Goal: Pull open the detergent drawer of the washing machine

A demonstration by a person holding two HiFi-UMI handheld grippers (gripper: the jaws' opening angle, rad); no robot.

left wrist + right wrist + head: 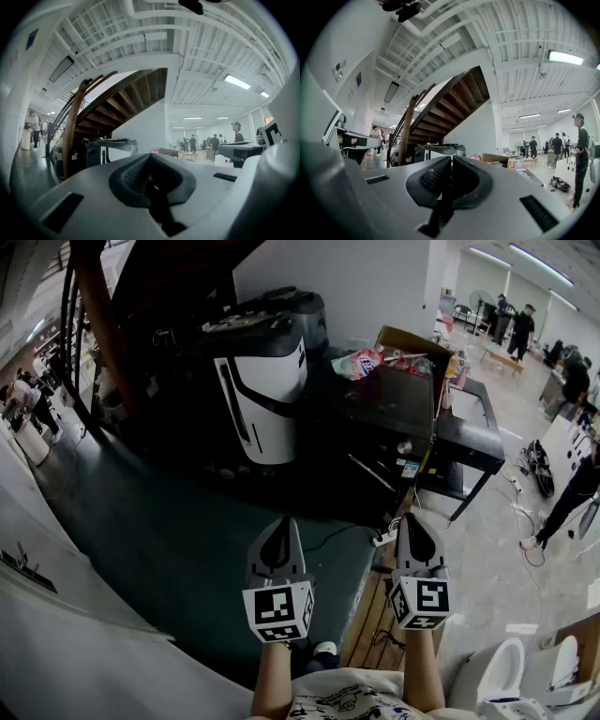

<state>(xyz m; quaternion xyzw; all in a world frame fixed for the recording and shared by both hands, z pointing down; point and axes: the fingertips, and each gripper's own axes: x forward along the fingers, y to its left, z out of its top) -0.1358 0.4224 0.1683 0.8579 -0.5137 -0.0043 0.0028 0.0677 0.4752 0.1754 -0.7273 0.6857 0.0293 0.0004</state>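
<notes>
Both grippers are held side by side in front of me at the bottom of the head view, pointing level toward a dark green floor mat (187, 549). My left gripper (277, 538) is shut with nothing between its jaws; in its own view the black pads (136, 173) meet. My right gripper (416, 532) is shut and empty too, its pads (436, 176) pressed together. No washing machine drawer can be made out in any view. A broad white surface (66, 634) runs along the lower left, apart from both grippers.
Two white-and-black appliances (265, 381) stand ahead under a wooden staircase (117, 98). Right of them are a dark table with a cardboard box (412, 343) and a black desk (473, 442). A wooden pallet (373, 615) lies under my right gripper. People stand far off at right.
</notes>
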